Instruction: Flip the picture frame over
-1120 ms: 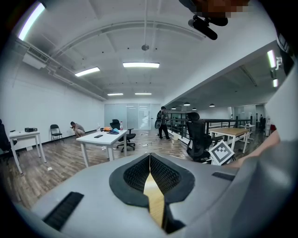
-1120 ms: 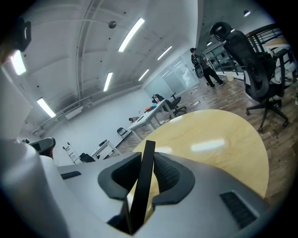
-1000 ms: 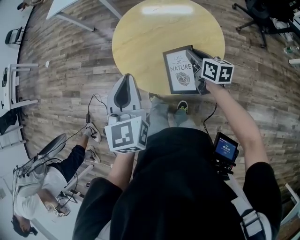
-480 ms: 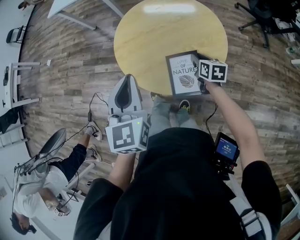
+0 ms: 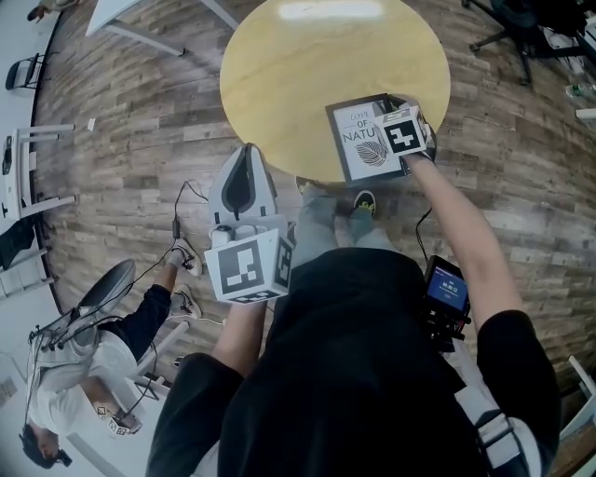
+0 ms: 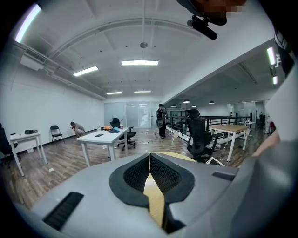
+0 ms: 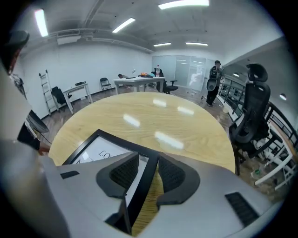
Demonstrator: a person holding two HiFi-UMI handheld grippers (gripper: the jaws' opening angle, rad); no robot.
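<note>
The black picture frame [image 5: 358, 140] lies on the round wooden table [image 5: 307, 65] near its front right rim, print side up. My right gripper [image 5: 400, 126] is over the frame's right edge, marker cube on top. In the right gripper view that black edge [image 7: 142, 186] runs between the jaws. They are opening, and a strip of glass shows beside the left pad [image 7: 123, 172]. My left gripper [image 5: 250, 154] hangs off the table at its front left edge, shut with nothing in it. In its own view the left gripper's [image 6: 149, 158] tips meet.
An office chair [image 7: 253, 107] stands to the right of the table, and another chair [image 5: 521, 28] at the far right. A person [image 5: 84, 373] crouches on the wood floor at lower left beside cables. White desks [image 6: 107, 139] stand farther off.
My right gripper has sunk and rolled, so its marker cube now faces up over the frame's edge. The frame has settled flat on the table. The left gripper has kept still.
</note>
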